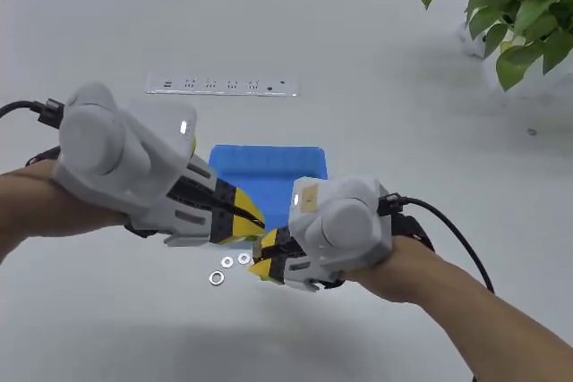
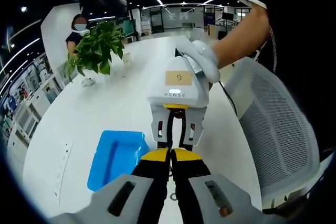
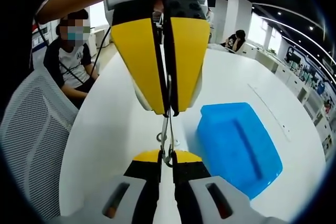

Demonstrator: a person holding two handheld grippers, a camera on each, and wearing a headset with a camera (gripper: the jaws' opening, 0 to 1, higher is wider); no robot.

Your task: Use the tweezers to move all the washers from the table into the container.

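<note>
Three small metal washers (image 1: 227, 265) lie on the white table just in front of the blue container (image 1: 269, 172). Above them my left gripper (image 1: 254, 221) and right gripper (image 1: 260, 261) meet tip to tip. In the right gripper view the thin metal tweezers (image 3: 167, 132) run from the shut yellow jaws of the left gripper (image 3: 168, 109) into the shut jaws of my right gripper (image 3: 166, 157). The blue container (image 3: 239, 145) sits to the right there. In the left gripper view my left gripper (image 2: 171, 153) faces the right gripper (image 2: 176, 137), with the container (image 2: 115, 156) to the left.
A white power strip (image 1: 221, 87) lies beyond the container. A potted plant (image 1: 515, 6) stands at the far right of the table. A mesh chair (image 2: 278, 124) stands at the table's edge, and a seated person (image 3: 68, 51) is nearby.
</note>
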